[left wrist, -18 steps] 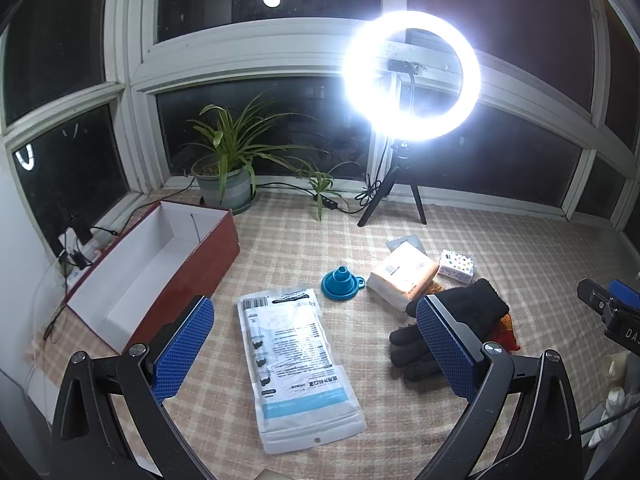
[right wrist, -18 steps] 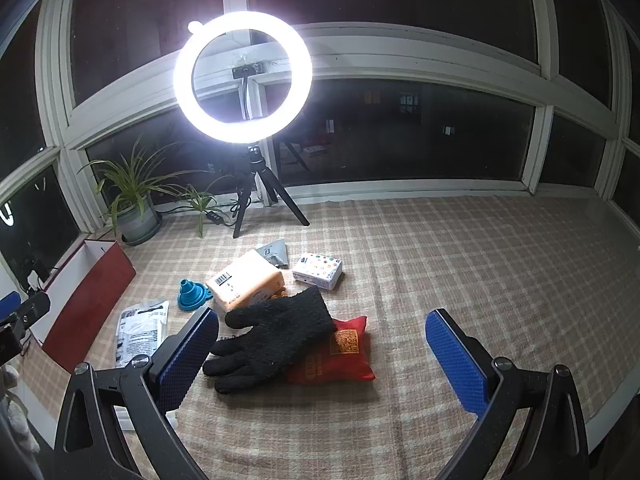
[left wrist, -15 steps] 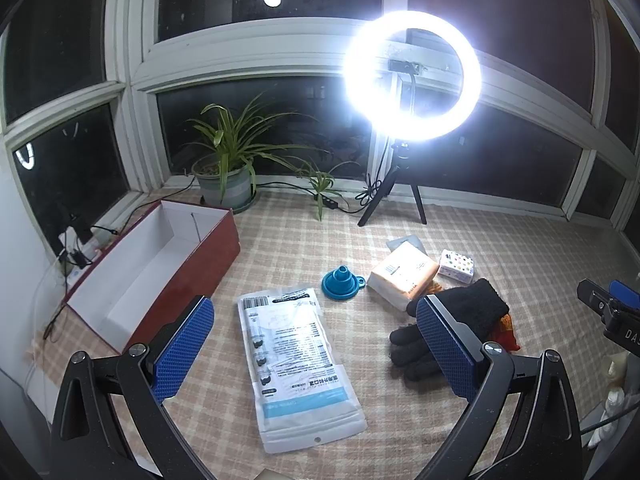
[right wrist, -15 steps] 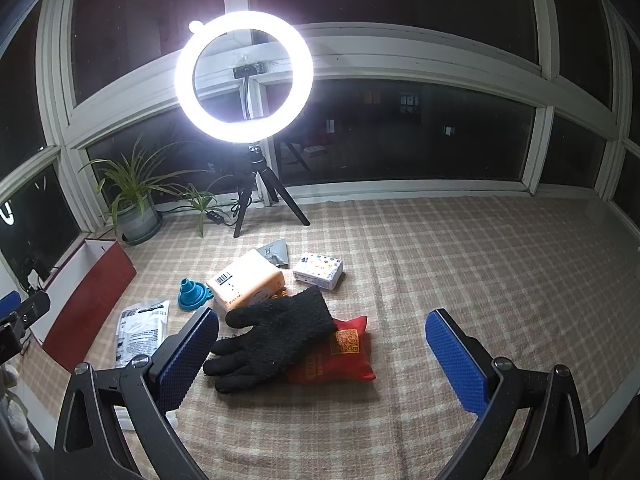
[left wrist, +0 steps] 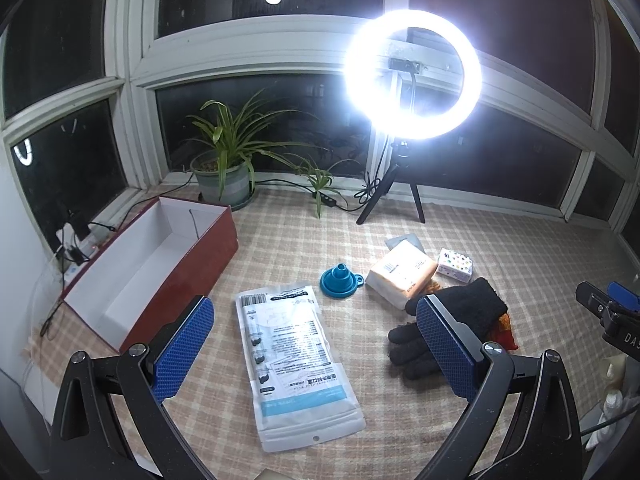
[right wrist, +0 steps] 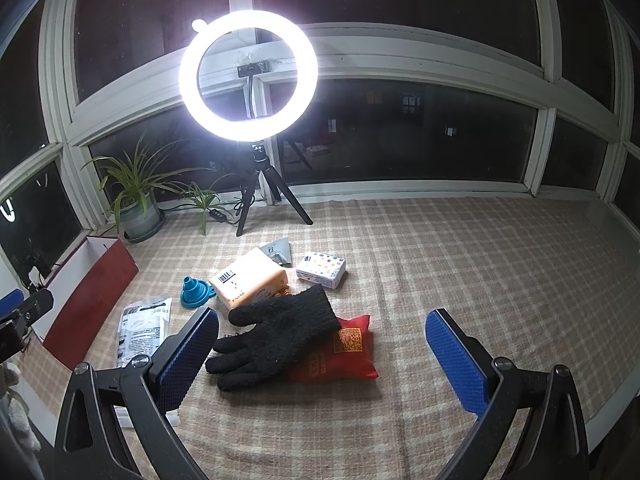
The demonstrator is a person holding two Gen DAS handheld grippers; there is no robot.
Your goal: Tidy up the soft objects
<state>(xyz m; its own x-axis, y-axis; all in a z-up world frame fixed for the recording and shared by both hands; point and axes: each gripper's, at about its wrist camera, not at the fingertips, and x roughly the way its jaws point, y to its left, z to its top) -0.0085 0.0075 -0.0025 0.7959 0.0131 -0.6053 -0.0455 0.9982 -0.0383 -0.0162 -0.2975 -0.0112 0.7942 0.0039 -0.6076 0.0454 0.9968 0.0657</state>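
Observation:
A black knit glove (right wrist: 276, 334) lies on a red pouch (right wrist: 344, 354) on the checked cloth; the glove also shows in the left wrist view (left wrist: 460, 312). An orange tissue pack (left wrist: 402, 274), a small patterned tissue pack (left wrist: 455, 265) and a flat white plastic bag (left wrist: 290, 360) lie nearby. A red box with a white inside (left wrist: 132, 280) stands open at the left. My left gripper (left wrist: 314, 350) is open above the white bag. My right gripper (right wrist: 322, 354) is open above the glove and pouch. Both hold nothing.
A blue funnel (left wrist: 340, 278) sits between the bag and the orange pack. A ring light on a tripod (left wrist: 412, 76) and a potted plant (left wrist: 224, 176) stand at the back by the windows. Cables and a power strip (left wrist: 74, 242) lie at far left.

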